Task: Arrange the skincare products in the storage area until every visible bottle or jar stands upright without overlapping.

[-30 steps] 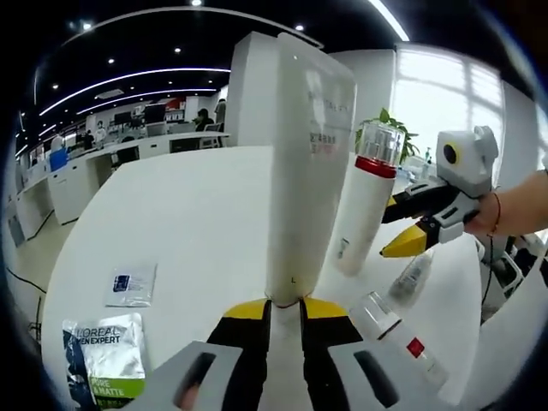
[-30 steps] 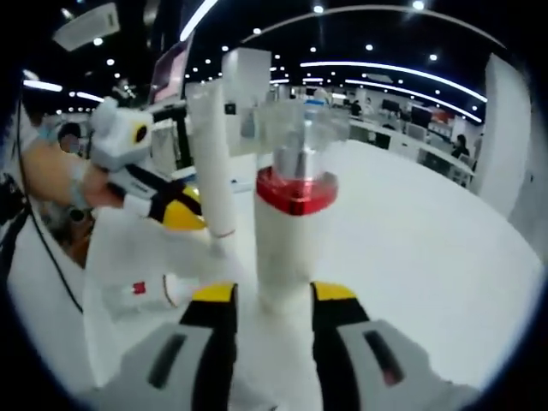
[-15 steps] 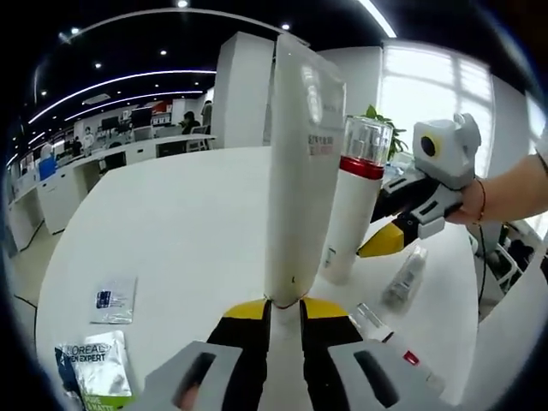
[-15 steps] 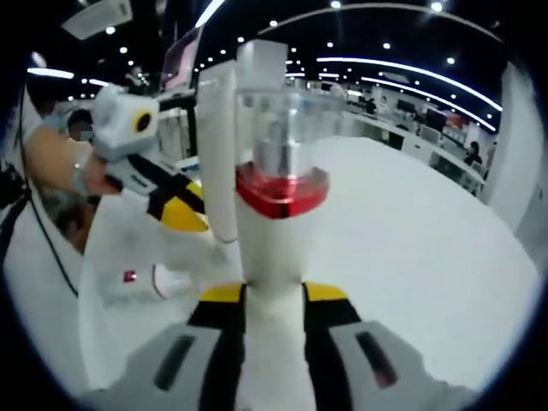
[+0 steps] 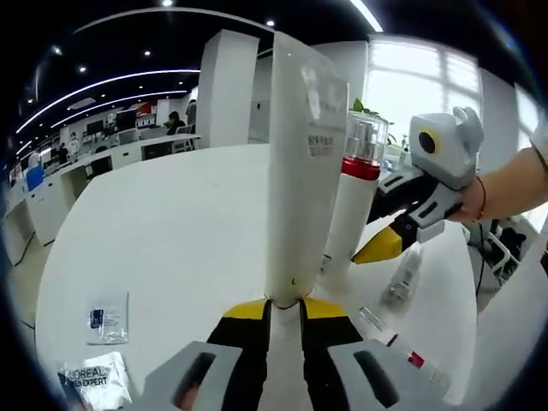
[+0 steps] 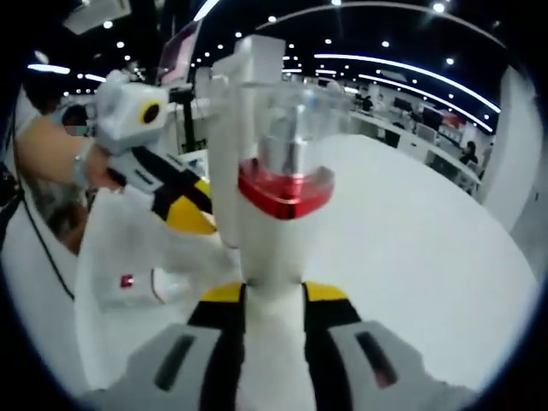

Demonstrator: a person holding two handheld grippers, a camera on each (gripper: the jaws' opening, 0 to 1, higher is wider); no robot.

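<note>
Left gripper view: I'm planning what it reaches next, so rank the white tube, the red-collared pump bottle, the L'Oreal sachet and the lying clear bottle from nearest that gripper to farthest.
1. White tube, between its jaws.
2. Red-collared pump bottle, just right of the tube.
3. L'Oreal sachet, lower left, and lying clear bottle, right: too close to call.

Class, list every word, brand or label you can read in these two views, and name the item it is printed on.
"L'OREAL" and "EXPERT": on the sachet lying on the table.
Red print on the white tube: too blurred to read.
Small packet with a blue mark: too small to read.
</note>
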